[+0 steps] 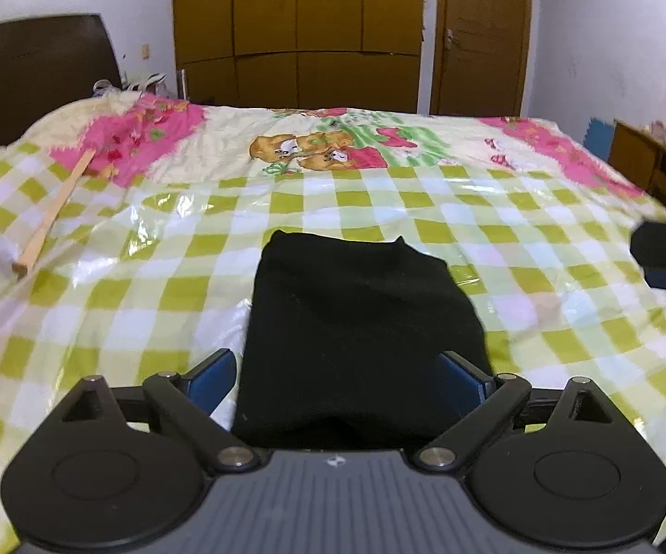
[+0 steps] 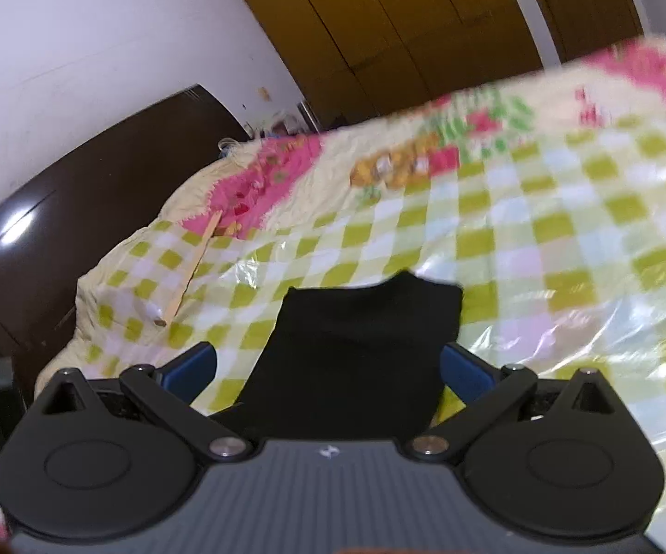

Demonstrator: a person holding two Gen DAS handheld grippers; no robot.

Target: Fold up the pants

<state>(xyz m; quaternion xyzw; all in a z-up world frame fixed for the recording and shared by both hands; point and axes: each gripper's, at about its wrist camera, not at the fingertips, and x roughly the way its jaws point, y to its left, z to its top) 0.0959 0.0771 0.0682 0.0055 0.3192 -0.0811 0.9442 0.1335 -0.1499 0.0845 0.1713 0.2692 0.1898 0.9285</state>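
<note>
Left wrist view is showing the left gripper [image 1: 340, 381] with its jaws standing wide apart, and nothing is being held. Its blue pads [image 1: 215, 376] are lying at both sides of the near part of the black pants [image 1: 360, 323], but I cannot tell whether they are touching the cloth. Right wrist view is showing the right gripper [image 2: 328, 369] also fully spread and gripping nothing, with the pants [image 2: 356, 351] lying between and just ahead of its fingers.

Only the left view is showing the other gripper, at its right edge, and a wooden cabinet [image 1: 656, 171] beside the bed. Only the right view is showing the dark headboard [image 2: 79, 198] broadly.

The pants are lying folded as a compact block on the checked plastic cover [image 1: 379, 203], their long axis running away from both cameras toward the wardrobe [image 1: 298, 32]. A wooden stick [image 1: 53, 212] is lying well apart, to the left.
</note>
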